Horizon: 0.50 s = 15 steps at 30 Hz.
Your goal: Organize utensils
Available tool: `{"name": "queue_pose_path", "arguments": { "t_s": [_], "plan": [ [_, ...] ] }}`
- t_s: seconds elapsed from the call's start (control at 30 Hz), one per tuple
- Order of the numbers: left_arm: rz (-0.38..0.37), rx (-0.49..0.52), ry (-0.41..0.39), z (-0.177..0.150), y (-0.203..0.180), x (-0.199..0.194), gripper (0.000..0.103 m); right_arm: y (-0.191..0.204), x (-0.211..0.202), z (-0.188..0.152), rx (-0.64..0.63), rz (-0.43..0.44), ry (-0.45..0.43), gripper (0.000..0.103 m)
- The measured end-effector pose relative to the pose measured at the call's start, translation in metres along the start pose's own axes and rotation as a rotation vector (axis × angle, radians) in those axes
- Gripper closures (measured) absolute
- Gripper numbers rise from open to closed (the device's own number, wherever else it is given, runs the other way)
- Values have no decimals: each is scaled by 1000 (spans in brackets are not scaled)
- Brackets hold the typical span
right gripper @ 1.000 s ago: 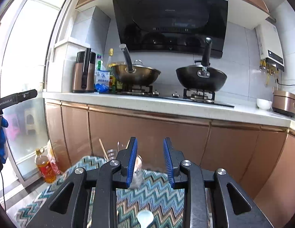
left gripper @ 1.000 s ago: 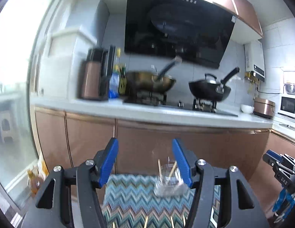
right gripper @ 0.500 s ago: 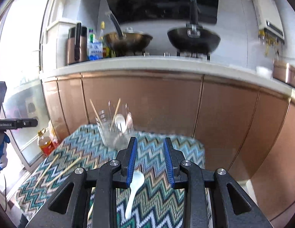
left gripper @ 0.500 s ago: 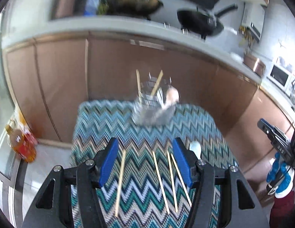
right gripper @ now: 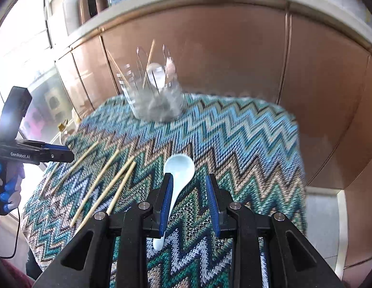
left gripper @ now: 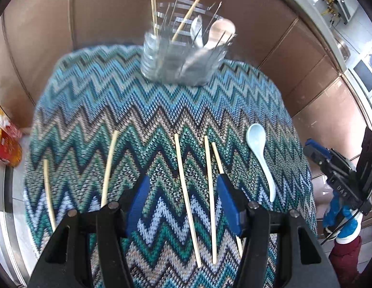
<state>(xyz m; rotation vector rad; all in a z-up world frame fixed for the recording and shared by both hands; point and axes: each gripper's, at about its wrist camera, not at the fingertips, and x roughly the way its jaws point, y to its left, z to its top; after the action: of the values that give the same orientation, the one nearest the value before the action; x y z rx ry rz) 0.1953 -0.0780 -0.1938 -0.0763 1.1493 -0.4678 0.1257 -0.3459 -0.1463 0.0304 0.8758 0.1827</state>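
A clear holder (left gripper: 181, 55) at the far edge of the zigzag cloth (left gripper: 114, 100) holds two chopsticks and two spoons. Several loose wooden chopsticks (left gripper: 186, 192) lie on the cloth. My left gripper (left gripper: 183, 182) hovers open above the middle ones, with nothing between its pads. A pale blue spoon (left gripper: 260, 148) lies to their right. In the right wrist view that spoon (right gripper: 178, 168) lies just under the left finger of my right gripper (right gripper: 188, 176), whose jaws are open a narrow gap and empty. The holder (right gripper: 157, 98) stands beyond.
Copper cabinet doors (right gripper: 233, 60) rise right behind the table, under a white counter. A bottle of amber liquid (left gripper: 6, 148) stands on the floor to the left. The cloth's edges drop off on all sides. The other gripper shows at each view's margin (left gripper: 329, 165) (right gripper: 54, 154).
Both grippers have come down and tipped forward, from facing the stove and counter to looking down on the cloth. The chopsticks and spoon are now close below the fingers.
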Motion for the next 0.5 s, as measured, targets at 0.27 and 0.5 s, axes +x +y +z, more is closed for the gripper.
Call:
{"name": "queue_pose_path", "arguments": {
  "t_s": [0.27,0.5],
  "plan": [
    [-66,33,89,18,-25,32,62,-10,32,4,0,67,60,77],
    [-52,88,203,36,-46,67,76,-23,49,12,9,128,109,78]
  ]
}}
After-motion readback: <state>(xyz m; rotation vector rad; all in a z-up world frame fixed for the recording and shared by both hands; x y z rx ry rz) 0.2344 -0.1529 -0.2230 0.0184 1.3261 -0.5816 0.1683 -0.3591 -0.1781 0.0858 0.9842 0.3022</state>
